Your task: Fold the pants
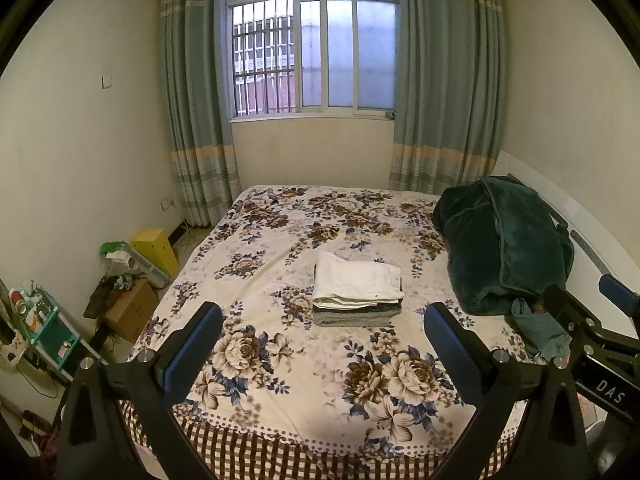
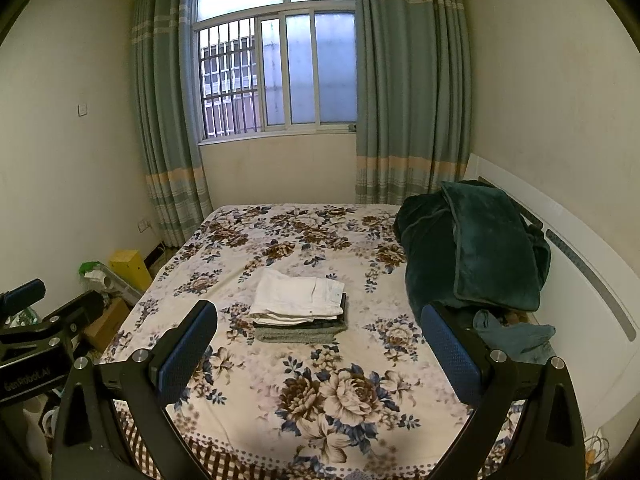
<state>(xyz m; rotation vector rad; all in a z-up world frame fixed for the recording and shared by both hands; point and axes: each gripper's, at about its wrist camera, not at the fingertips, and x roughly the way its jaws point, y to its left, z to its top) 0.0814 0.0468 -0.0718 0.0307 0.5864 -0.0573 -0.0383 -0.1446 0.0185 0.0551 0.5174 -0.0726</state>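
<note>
Left tool [image 1: 324, 316] and right tool [image 2: 320, 316]: each is held above the near edge of the bed [image 1: 280, 408], its two blue-padded fingers [image 1: 196, 344] spread wide with nothing between them. In the left wrist view, the right tool appears at the right edge of the frame; in the right wrist view, the left tool appears at the left edge.

Folded white pants [image 1: 356, 280]: these lie flat as the top layer of a small stack near the middle of the bed, well apart from both tools. Beneath them lie darker folded garments, and at the bottom a grey folded garment [image 1: 352, 319] whose near edge projects slightly beyond the layers above.

Floral bedsheet [image 2: 344, 392]: it covers the mattress and carries a brown checked border along the near edge.

Dark green blanket [image 1: 504, 244]: it is heaped at the right side of the bed against the white headboard [image 2: 592, 280]. A teal cloth [image 2: 512, 336] lies just beside its near end.

Background: window [image 1: 312, 52] flanked by green curtains [image 1: 192, 100]; a yellow box [image 1: 154, 246] and a cardboard box [image 1: 132, 312] stand on the floor to the left of the bed.
</note>
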